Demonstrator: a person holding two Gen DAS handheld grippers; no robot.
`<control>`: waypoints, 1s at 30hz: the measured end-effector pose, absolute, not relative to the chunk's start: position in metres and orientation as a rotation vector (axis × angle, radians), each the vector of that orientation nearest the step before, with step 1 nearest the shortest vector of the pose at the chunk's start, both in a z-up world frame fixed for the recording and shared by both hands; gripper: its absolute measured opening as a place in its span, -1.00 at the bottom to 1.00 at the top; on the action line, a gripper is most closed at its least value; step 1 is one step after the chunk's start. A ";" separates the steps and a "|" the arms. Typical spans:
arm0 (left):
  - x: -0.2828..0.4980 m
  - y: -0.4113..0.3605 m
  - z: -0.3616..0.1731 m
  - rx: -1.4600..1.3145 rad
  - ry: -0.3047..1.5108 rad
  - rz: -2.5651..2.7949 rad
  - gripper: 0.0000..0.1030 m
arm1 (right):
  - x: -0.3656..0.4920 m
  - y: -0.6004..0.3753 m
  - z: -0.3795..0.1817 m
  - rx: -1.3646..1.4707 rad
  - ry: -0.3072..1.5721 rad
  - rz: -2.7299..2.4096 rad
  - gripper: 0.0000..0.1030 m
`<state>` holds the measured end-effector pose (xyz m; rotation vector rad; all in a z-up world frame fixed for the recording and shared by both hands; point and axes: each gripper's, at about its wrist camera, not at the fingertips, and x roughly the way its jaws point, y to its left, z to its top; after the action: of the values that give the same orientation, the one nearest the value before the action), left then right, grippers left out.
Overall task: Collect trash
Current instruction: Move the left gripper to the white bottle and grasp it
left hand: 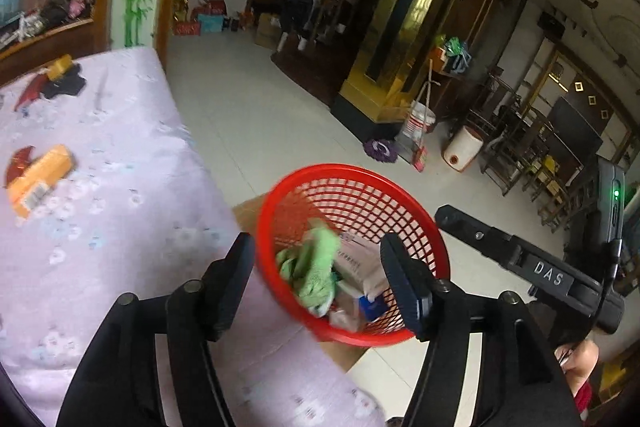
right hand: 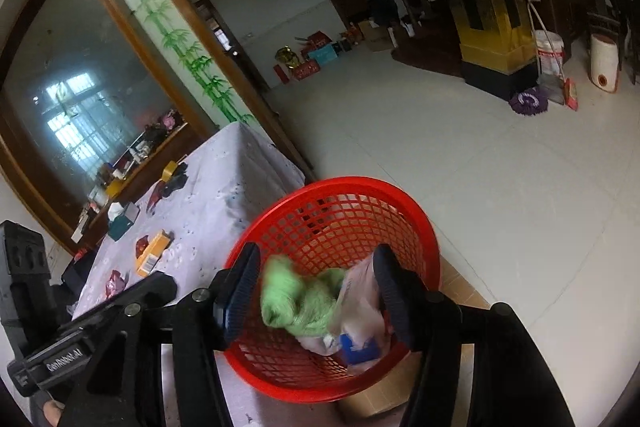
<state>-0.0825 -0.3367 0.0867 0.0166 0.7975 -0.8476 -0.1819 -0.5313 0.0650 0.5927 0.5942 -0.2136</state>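
A red mesh basket (left hand: 360, 187) (right hand: 336, 199) stands beside the lilac-clothed table (left hand: 112, 155) (right hand: 224, 179). It holds a crumpled green wrapper (left hand: 314, 267) (right hand: 300, 297), a white bag (right hand: 360, 291) and small boxes (left hand: 360, 263). Both grippers hover over it. My left gripper (left hand: 324, 287) is open and empty. My right gripper (right hand: 316, 295) is open, the green wrapper loose between its fingers. On the table lie an orange box (left hand: 38, 179) (right hand: 152, 253) and dark red wrappers (left hand: 20, 163) (right hand: 114, 283).
A cardboard box (right hand: 400, 387) sits under the basket. A yellow tape roll (left hand: 60, 65) and dark cloth (left hand: 66, 83) lie at the table's far end, a tissue box (right hand: 122, 217) near its edge. Tiled floor (left hand: 256, 115) stretches beyond, with buckets (left hand: 418, 119) and a mop.
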 end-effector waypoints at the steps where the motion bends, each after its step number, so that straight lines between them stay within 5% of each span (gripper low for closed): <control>1: -0.085 -0.328 0.088 0.020 0.790 -0.832 0.27 | -0.183 -0.528 0.067 0.590 0.589 -0.203 0.23; 17: -0.074 -0.166 0.085 -0.122 0.813 -0.519 0.27 | -0.149 -0.408 0.083 0.452 0.630 0.068 0.23; 30: 0.013 -0.009 0.041 -0.419 0.940 -0.064 0.26 | -0.137 -0.363 0.077 0.386 0.659 0.162 0.24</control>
<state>0.0131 -0.0087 0.0405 -0.4187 0.9396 -0.0638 -0.1373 -0.3627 0.0774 0.3865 0.6588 0.1620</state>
